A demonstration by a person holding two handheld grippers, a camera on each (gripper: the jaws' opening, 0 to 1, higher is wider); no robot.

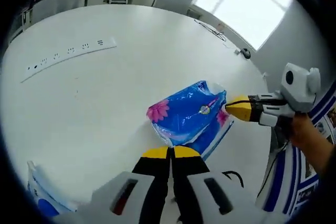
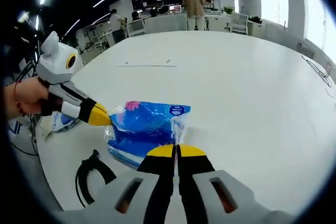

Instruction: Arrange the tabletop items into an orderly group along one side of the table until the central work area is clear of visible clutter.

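A blue plastic pack of tissues with a pink flower print (image 1: pixel 190 114) lies on the large round white desk (image 1: pixel 105 87), near the desk's edge. In the left gripper view the left gripper (image 1: pixel 170 152) has its yellow-tipped jaws pressed together, their tips just at the near edge of the pack; whether they pinch the wrapper cannot be told. The right gripper (image 1: pixel 234 107), held by a hand (image 1: pixel 307 135), comes in from the right with its yellow tips closed against the pack's far corner, apparently nipping the plastic there. Farther back on the desk a long white power strip (image 1: pixel 68 56) lies flat, well apart from the pack, and a thin black cable (image 1: pixel 212 29) and a small dark round object (image 1: pixel 245 53) sit near the far rim by the windows. A second white and blue packet (image 1: pixel 39 195) lies at the lower left

In the right gripper view the same pack (image 2: pixel 147 127) lies just ahead of the right gripper (image 2: pixel 176 152), whose jaws are shut, tips at the pack's edge. The left gripper (image 2: pixel 102 116) meets the pack's left corner. A black cable loop (image 2: pixel 92 174) lies beside the pack, and a person (image 2: pixel 195 6) stands beyond the desk
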